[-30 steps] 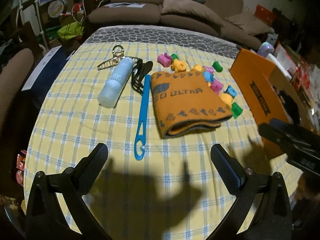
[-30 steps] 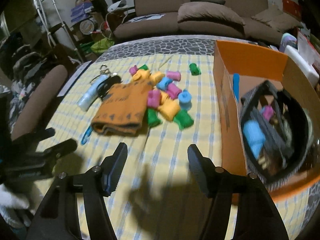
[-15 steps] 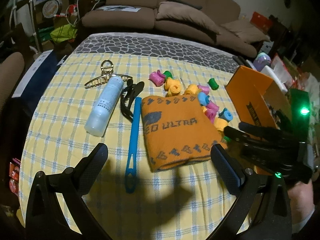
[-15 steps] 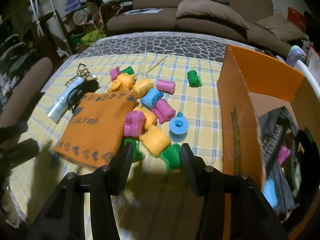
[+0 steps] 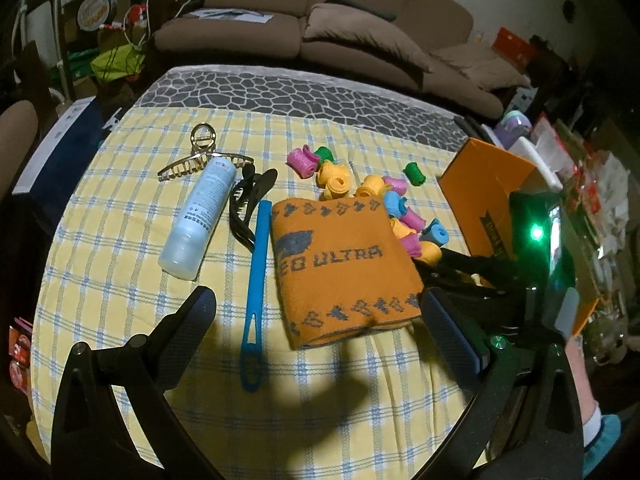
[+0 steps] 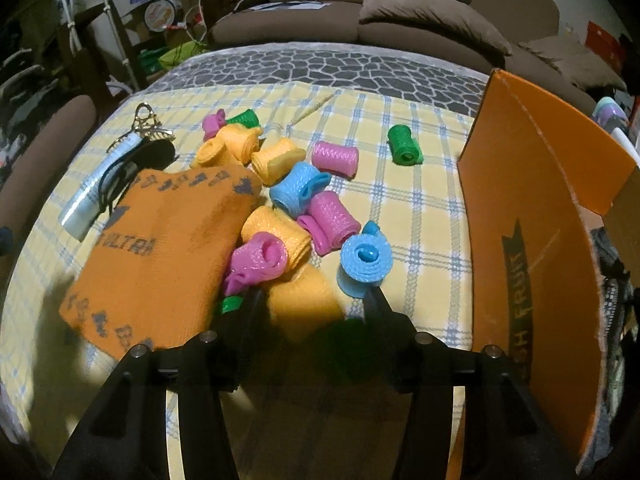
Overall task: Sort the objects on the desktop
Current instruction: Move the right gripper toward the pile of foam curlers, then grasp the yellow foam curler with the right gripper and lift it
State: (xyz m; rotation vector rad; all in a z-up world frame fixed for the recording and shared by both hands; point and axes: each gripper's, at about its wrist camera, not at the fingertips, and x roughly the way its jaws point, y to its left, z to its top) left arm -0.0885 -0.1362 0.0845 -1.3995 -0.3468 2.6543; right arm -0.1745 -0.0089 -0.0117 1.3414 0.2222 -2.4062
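Rollers in pink, yellow, blue and green lie heaped on the checked tablecloth (image 6: 400, 200), right at the tips of the right gripper (image 6: 312, 300). Its jaws stand partly apart, having just opened a little after closing, and a yellow roller (image 6: 304, 304) lies between them, with a dark green roller (image 6: 344, 336) in shadow just nearer the camera; whether the pads press on either I cannot tell. Just beyond the right fingertip sits a blue roller (image 6: 364, 264) on end, and just beyond the left fingertip a pink roller (image 6: 260, 258) leans on the edge of the folded orange cloth (image 6: 160, 248). A lone green roller (image 6: 405, 146) lies well beyond the tips, apart from the heap. To the right of this gripper stands the orange box (image 6: 532, 240), its near wall upright.

The left gripper (image 5: 316, 316) hangs over the near part of the table with its jaws spread wide and nothing between them. Ahead of it, between the fingers, a blue plastic stick (image 5: 256, 272) lies lengthwise, touching the orange cloth's left edge. Farther ahead and to the left lie a pale blue bottle (image 5: 200, 216) on its side, a black hair clip (image 5: 248, 204) beside it and a gold claw clip (image 5: 200, 156) beyond. The right gripper reaches in from the right, just past the left gripper's right finger.
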